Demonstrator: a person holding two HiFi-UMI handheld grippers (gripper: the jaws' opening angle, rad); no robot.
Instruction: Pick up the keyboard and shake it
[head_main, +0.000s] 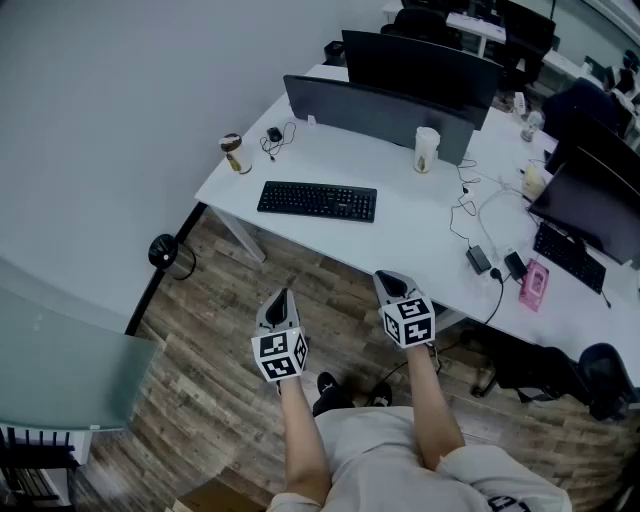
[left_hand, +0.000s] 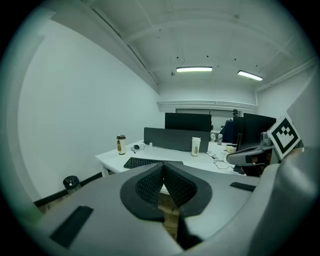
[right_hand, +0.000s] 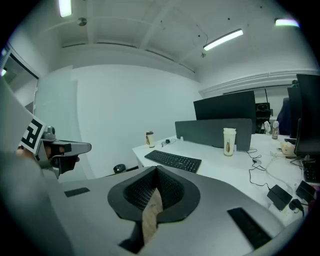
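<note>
A black keyboard (head_main: 317, 201) lies flat on the white desk (head_main: 420, 235), near its front edge at the left. The same keyboard (left_hand: 144, 162) shows just past my left jaws, and the keyboard (right_hand: 173, 160) also shows beyond my right jaws. My left gripper (head_main: 280, 297) hangs over the wooden floor in front of the desk, shut and empty. My right gripper (head_main: 393, 283) is beside it, close to the desk edge, also shut with nothing in it. Both are well short of the keyboard.
On the desk stand a brown tumbler (head_main: 234, 154), a pale cup (head_main: 426, 150), a dark divider panel (head_main: 375, 113), cables and a power brick (head_main: 478, 259). A second keyboard (head_main: 569, 256) and pink item (head_main: 533, 283) lie right. A round bin (head_main: 170, 255) sits on the floor.
</note>
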